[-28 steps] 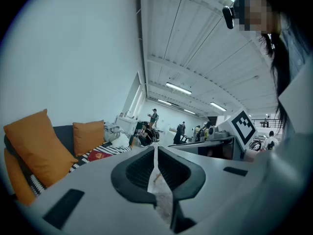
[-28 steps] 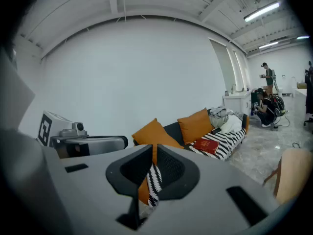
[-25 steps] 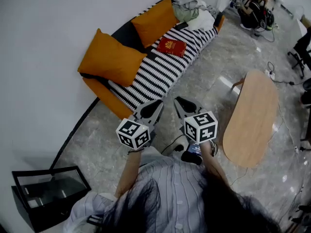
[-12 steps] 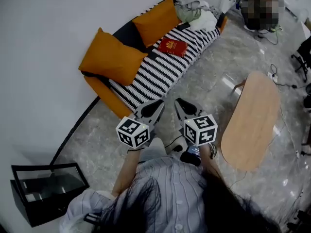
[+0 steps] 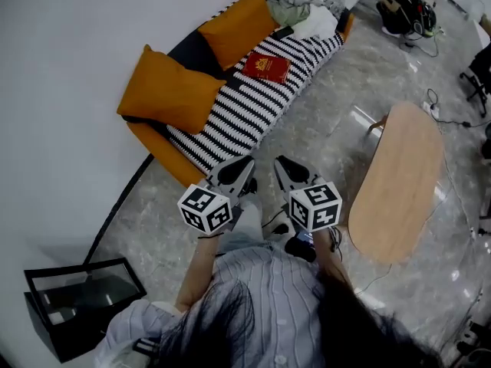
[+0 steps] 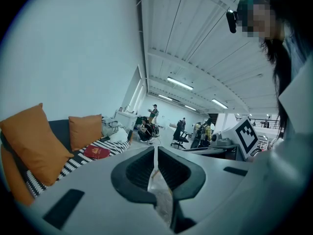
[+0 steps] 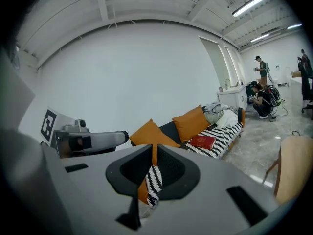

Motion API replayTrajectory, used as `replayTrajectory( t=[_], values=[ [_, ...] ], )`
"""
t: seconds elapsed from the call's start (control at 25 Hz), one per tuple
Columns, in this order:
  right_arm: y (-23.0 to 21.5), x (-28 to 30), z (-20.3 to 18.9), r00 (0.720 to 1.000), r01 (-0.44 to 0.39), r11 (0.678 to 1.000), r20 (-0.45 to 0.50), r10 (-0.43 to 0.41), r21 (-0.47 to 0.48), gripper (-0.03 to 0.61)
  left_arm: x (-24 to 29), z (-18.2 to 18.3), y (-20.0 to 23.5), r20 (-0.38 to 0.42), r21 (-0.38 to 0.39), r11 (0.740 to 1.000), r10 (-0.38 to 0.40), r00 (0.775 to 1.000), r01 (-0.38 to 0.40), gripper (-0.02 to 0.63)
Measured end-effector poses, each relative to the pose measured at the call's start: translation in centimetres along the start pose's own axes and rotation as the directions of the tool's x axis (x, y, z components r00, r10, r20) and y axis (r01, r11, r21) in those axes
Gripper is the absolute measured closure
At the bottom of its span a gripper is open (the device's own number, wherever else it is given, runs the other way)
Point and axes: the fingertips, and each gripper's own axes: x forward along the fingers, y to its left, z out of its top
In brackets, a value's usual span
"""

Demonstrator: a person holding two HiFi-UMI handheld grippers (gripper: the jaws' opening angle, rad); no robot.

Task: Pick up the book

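A red book with gold print lies flat on the black-and-white striped sofa seat, far ahead of both grippers. It also shows in the left gripper view as the book and in the right gripper view as the book. My left gripper and right gripper are held side by side above the floor in front of the sofa's near end. Both have their jaws shut with nothing between them.
Two orange cushions lean on the sofa back, and a heap of clothes lies at its far end. An oval wooden table stands to the right. A black glass box sits on the floor at the left. People work in the far background.
Both grippers have drifted slightly forward toward the sofa, and the head view has shifted so the sofa and book sit higher in the picture. The jaws stayed shut.
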Motion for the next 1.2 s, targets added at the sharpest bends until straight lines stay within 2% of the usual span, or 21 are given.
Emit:
replayTrajectory(
  t=[0.28, 0.6, 1.2],
  values=[
    [-3.2, 1.7, 0.9, 0.999, 0.04, 0.999, 0.003, -0.04, 0.029, 0.537, 3.4, 0.3, 2.0, -0.022, -0.008, 0.999, -0.032, 0.999, 0.031, 0.601],
    [-7.6, 5.8, 3.4, 0.996, 0.085, 0.996, -0.009, -0.084, 0.042, 0.537, 9.1, 2.0, 6.6, -0.036, -0.018, 0.998, -0.067, 0.997, 0.067, 0.601],
    [-11.9, 20.8, 8.8, 0.995, 0.075, 0.992, -0.071, -0.068, 0.102, 0.537, 15.8, 7.1, 21.4, -0.076, -0.038, 0.998, -0.052, 0.996, 0.049, 0.601]
  ],
)
